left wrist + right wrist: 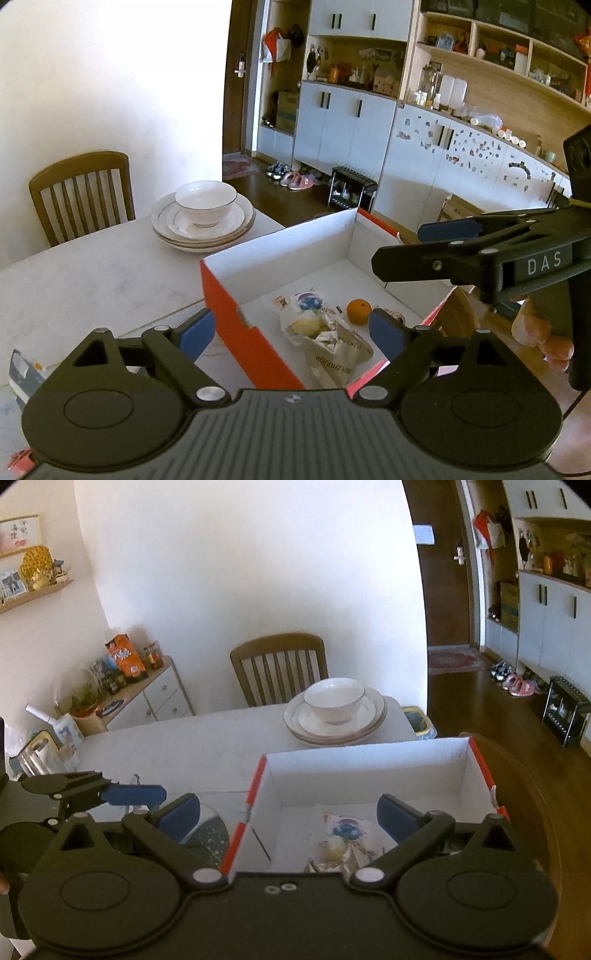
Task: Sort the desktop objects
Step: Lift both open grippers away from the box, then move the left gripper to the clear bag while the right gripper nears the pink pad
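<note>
A red cardboard box with a white inside (317,240) (369,760) stands on the white table. In it lie a small orange (358,311), a snack packet with a blueberry print (306,314) (347,830) and a crumpled silver foil wrapper (336,350). My left gripper (291,330) is open and empty, held above the near end of the box. My right gripper (288,816) is open and empty over the box's near left corner. It also shows in the left wrist view (417,247), and the left gripper shows in the right wrist view (133,794).
A white bowl (205,201) (334,698) sits on stacked plates (177,230) at the table's far end, with a wooden chair (81,192) (280,664) behind. A dark patterned item (212,834) lies left of the box. A yellow bin (417,720) stands beyond the table.
</note>
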{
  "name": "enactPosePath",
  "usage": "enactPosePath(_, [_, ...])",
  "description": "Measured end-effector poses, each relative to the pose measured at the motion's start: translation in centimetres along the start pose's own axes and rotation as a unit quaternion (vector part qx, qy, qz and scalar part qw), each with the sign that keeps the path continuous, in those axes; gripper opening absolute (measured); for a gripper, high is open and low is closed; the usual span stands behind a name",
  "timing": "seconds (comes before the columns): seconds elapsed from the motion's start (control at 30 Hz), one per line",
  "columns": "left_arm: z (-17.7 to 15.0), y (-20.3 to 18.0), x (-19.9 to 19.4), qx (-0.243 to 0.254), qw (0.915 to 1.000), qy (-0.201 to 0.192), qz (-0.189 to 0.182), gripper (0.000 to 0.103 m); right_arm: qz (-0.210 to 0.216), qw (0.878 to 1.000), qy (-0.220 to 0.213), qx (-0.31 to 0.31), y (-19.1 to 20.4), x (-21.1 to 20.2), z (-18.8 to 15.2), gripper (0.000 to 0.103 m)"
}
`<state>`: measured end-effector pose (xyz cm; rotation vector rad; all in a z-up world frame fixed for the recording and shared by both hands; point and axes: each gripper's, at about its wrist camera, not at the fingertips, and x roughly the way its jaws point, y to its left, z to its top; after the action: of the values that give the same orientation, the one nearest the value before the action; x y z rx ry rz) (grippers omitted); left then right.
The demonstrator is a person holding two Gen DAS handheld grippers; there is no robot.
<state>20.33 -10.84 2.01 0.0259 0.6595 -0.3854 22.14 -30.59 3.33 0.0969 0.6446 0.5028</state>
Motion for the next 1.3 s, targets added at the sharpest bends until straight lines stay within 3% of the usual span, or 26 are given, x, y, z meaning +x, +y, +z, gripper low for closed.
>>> enactPosePath(0.1, [-0.7, 0.9, -1.1, -0.007, 1.0, -0.003, 0.0, 0.094, -0.001, 1.0, -0.003, -0.002, 1.3, 0.0, -0.4, 0.102])
enactPosePath(0.17, [-1.2, 1.5, -1.9, -0.013, 0.9999, -0.008, 0.0, 0.103, 0.001, 1.0, -0.004, -0.001, 2.2, -0.1, -0.6, 0.102])
enactPosePath(0.8, [-7.5, 9.8, -7.1, -0.047, 0.9989, -0.002, 0.002, 0.103, -0.022, 0.999, 0.003, -0.025, 11.3, 1.5, -4.0, 0.102])
enactPosePath(1.2, [-12.0, 14.2, -9.6, -0.028, 0.9987, -0.006, 0.043, 0.103, -0.036, 0.999, 0.011, -0.036, 16.6, 3.6, -7.0, 0.102])
enactPosePath(1.3, [-13.2, 15.2, -10.0, -0.02, 0.9975, -0.006, 0.067, 0.103, -0.036, 0.999, 0.018, -0.036, 17.7, 4.1, -7.9, 0.102])
